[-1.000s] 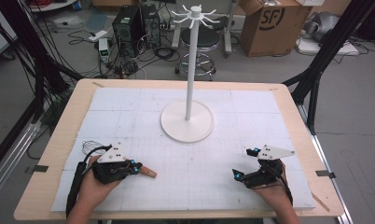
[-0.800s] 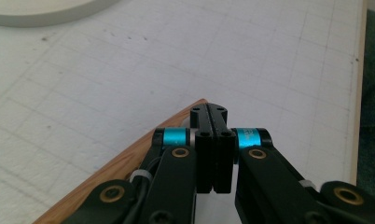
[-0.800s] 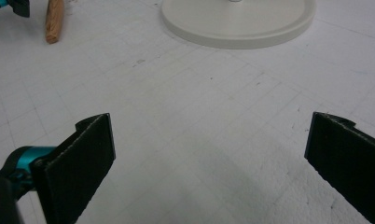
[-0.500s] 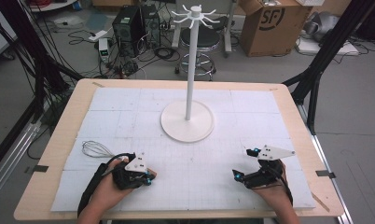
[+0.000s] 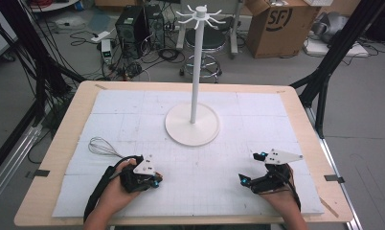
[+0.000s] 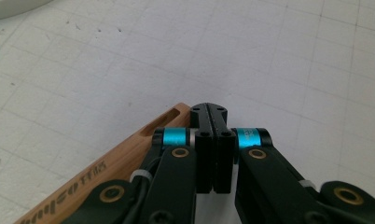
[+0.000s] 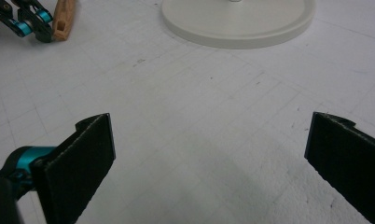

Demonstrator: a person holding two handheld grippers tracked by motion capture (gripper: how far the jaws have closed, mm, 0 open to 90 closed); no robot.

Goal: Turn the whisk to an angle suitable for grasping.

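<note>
A whisk lies at the table's left, its wire head (image 5: 101, 146) bare and its wooden handle (image 6: 129, 156) running under my left gripper (image 5: 156, 179). In the left gripper view, that gripper (image 6: 209, 111) is shut, pad against pad, with nothing between. The handle's slotted end lies just left of the jaws on the mat. My right gripper (image 5: 253, 167) rests at the front right, open wide (image 7: 209, 158), with bare mat between its pads. The right gripper view shows the left gripper (image 7: 29, 21) far off, beside the handle's end (image 7: 64, 18).
A white stand with a round base (image 5: 176, 132), a tall pole (image 5: 196, 72) and a ring of hooks at the top rises from the middle of the white gridded mat (image 5: 238, 191). The base's rim (image 7: 237, 37) lies ahead of the right gripper.
My left hand has slid to the right along the whisk, and its gripper now covers the handle's end that stuck out before. The right hand has not moved.
</note>
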